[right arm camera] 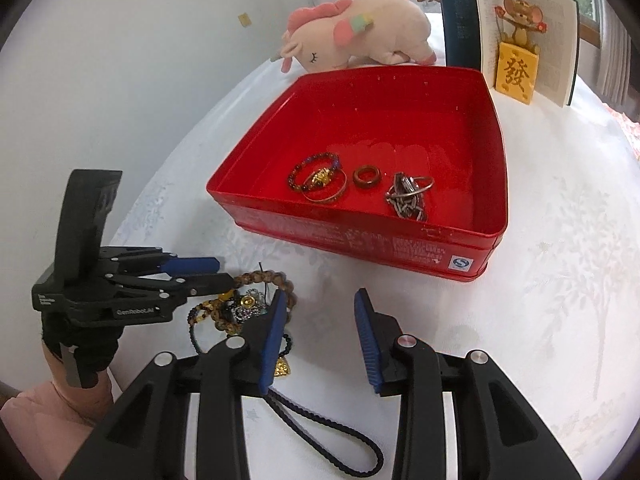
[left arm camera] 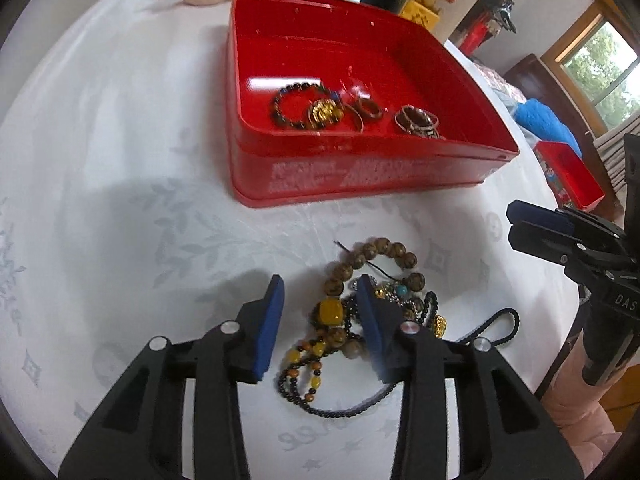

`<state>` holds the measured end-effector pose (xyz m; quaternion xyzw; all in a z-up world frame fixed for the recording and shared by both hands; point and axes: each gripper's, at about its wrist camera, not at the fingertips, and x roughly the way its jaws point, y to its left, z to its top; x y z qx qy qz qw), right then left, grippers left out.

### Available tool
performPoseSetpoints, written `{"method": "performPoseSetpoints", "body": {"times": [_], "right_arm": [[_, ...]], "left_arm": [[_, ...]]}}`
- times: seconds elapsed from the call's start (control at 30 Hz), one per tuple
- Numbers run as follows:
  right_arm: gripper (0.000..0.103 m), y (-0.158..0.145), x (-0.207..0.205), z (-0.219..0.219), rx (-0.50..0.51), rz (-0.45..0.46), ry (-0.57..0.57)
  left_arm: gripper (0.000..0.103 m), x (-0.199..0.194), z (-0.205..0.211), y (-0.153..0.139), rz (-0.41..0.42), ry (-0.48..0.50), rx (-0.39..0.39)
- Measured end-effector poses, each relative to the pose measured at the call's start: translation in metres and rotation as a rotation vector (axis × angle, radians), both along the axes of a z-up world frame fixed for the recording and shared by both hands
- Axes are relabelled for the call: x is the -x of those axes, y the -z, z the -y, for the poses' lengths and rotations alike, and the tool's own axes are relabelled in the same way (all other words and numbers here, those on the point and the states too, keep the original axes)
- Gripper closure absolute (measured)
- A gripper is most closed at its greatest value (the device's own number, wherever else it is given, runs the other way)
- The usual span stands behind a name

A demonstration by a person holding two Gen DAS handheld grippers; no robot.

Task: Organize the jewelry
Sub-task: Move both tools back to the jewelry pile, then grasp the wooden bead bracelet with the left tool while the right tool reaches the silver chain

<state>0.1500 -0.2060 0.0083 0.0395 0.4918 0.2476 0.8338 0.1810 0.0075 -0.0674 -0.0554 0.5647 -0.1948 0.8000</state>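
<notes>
A tangled pile of bead bracelets and necklaces point(left arm camera: 360, 312) lies on the white tablecloth, seen too in the right wrist view point(right arm camera: 240, 304). My left gripper point(left arm camera: 320, 312) is open, low over the pile, with a yellow-stone strand between its pads. It shows from the side in the right wrist view point(right arm camera: 216, 274). My right gripper point(right arm camera: 320, 336) is open and empty, just right of the pile; it shows in the left view point(left arm camera: 514, 226). A red tin point(left arm camera: 360, 168) point(right arm camera: 352, 236) behind holds a dark bead bracelet point(right arm camera: 314, 170), gold bangle, brown ring point(right arm camera: 366, 176) and a silver chain point(right arm camera: 408, 196).
A pink plush toy point(right arm camera: 360, 32) lies behind the tin. An open card with a gold plaque point(right arm camera: 516, 68) and a dark book stand at the back right. A black cord loop point(right arm camera: 340, 436) trails from the pile toward me. A second red tin point(left arm camera: 568, 176) sits off the table's right side.
</notes>
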Motion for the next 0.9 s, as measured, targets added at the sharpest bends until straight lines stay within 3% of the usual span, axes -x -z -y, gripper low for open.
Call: {"method": "performPoseSetpoints", "body": {"times": [0.2, 0.47, 0.9], "right_arm": [[0.068, 0.005, -0.002, -0.001, -0.002, -0.012, 0.001], [0.067, 0.009, -0.001, -0.003, -0.002, -0.02, -0.002], [0.068, 0.011, 0.002, -0.003, -0.003, -0.022, -0.007]], "left_arm": [[0.073, -0.001, 0.008, 0.009, -0.032, 0.025, 0.019], [0.092, -0.002, 0.011, 0.011, -0.038, 0.014, 0.014], [0.092, 0.013, 0.015, -0.019, 0.036, 0.036, 0.084]]}}
